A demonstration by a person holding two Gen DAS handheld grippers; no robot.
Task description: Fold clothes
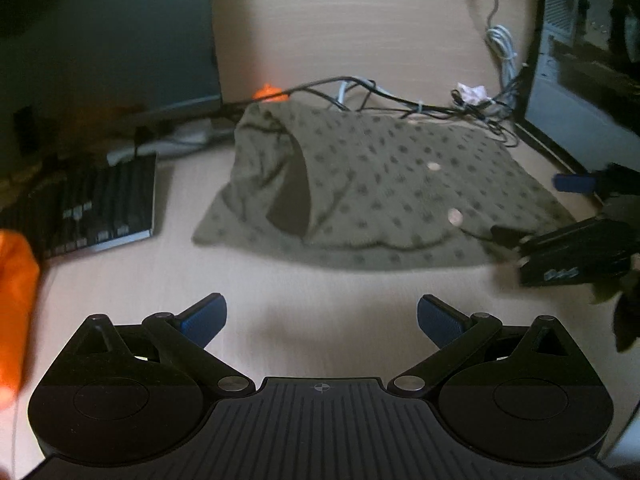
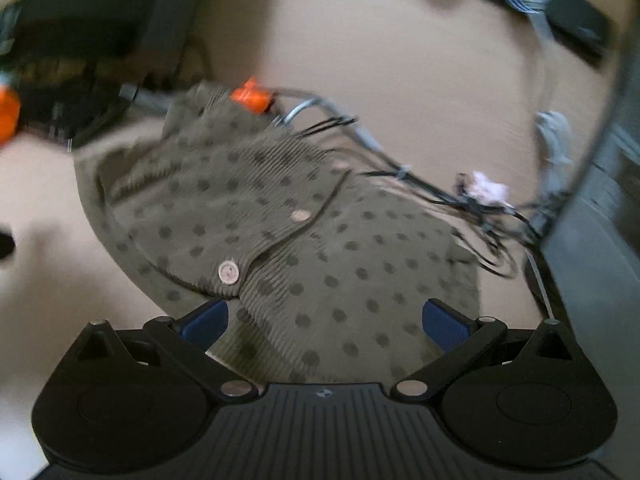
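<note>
At the far left of the left wrist view a black keyboard (image 1: 102, 204) lies on the light wooden table (image 1: 320, 304). Right of it sits the cardigan (image 1: 372, 188), an olive, ribbed knit with dark dots and pale round buttons (image 1: 455, 216), partly folded, with one flap turned over so a dark opening shows near its left side. A tangle of black cables (image 1: 400, 100) runs along its far edge, touching the fabric. The left gripper (image 1: 322, 320) hovers over bare table short of the cardigan, blue pads spread wide and holding nothing. At the right, the right gripper (image 2: 324, 320) hangs over the cardigan's near hem, equally wide open; whether its pads touch the cloth is unclear through the blur.
</note>
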